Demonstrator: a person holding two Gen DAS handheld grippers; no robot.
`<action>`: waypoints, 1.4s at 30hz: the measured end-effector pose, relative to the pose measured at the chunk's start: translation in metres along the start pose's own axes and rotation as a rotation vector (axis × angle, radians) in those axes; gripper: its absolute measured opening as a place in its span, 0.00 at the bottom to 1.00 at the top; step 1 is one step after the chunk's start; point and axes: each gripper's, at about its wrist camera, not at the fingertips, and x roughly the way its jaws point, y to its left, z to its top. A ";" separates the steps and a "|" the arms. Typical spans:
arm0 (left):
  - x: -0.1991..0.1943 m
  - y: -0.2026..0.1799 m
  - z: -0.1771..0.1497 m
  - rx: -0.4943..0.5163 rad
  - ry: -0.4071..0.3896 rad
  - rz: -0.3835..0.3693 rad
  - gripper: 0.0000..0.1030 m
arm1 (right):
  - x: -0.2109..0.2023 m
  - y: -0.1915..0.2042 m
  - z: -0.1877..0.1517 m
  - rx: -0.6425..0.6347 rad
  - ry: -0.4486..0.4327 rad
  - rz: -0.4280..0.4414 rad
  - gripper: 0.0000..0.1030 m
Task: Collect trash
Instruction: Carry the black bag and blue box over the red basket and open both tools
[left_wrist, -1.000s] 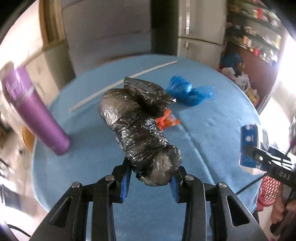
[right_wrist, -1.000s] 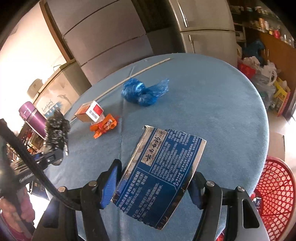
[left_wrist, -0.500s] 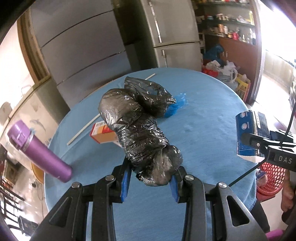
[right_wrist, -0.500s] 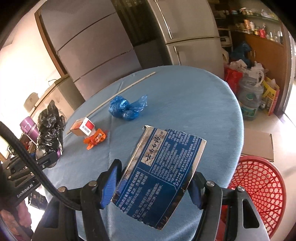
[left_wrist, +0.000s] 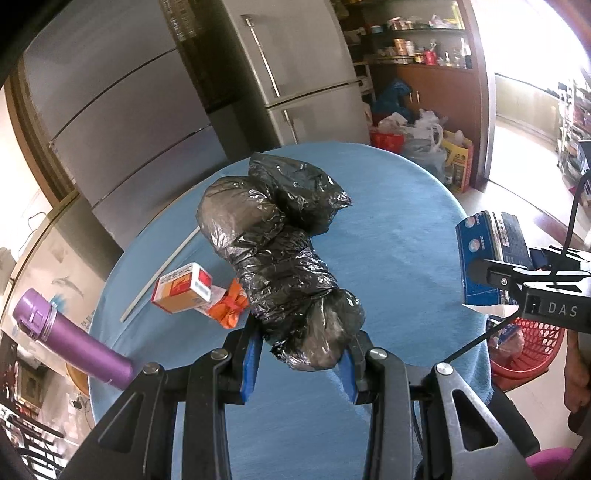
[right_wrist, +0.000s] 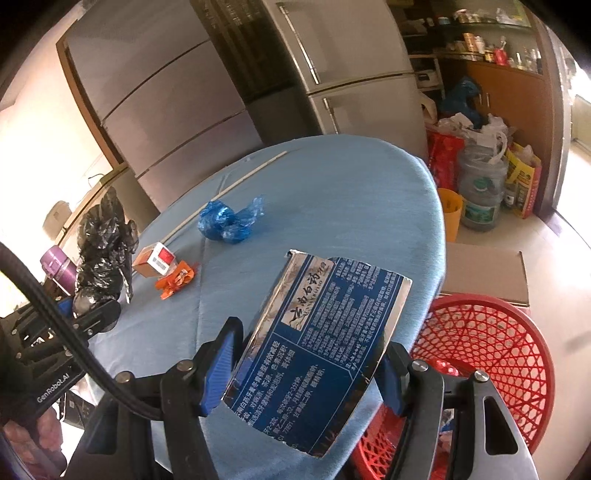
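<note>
My left gripper (left_wrist: 301, 363) is shut on a crumpled black plastic bag (left_wrist: 280, 258) and holds it above the round blue table (left_wrist: 388, 236). My right gripper (right_wrist: 308, 373) is shut on a torn blue carton (right_wrist: 317, 339), held above the table's near right edge beside a red mesh basket (right_wrist: 495, 354) on the floor. On the table lie a small orange-and-red box (right_wrist: 153, 260), an orange wrapper (right_wrist: 175, 282) and a crumpled blue plastic bag (right_wrist: 231, 221). The black bag also shows in the right wrist view (right_wrist: 103, 247), and the carton in the left wrist view (left_wrist: 487, 254).
A thin white stick (right_wrist: 236, 184) lies on the table's far side. A purple flask (left_wrist: 70, 338) stands at the left edge. Refrigerators (right_wrist: 332, 74) stand behind the table. Bags and a water jug (right_wrist: 480, 192) crowd the floor at the right, with flat cardboard (right_wrist: 487, 273).
Both grippers have drawn back from the table and swung right, each still holding its item. The red basket is now much more in view under the right gripper.
</note>
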 end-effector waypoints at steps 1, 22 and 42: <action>0.000 -0.003 0.001 0.004 0.000 -0.002 0.37 | -0.001 -0.002 0.000 0.003 0.000 0.000 0.67; -0.016 -0.049 0.009 0.124 -0.031 -0.062 0.37 | -0.029 -0.044 -0.007 0.074 -0.024 -0.045 0.67; -0.026 -0.095 0.010 0.256 -0.046 -0.160 0.37 | -0.041 -0.081 -0.012 0.162 -0.034 -0.089 0.67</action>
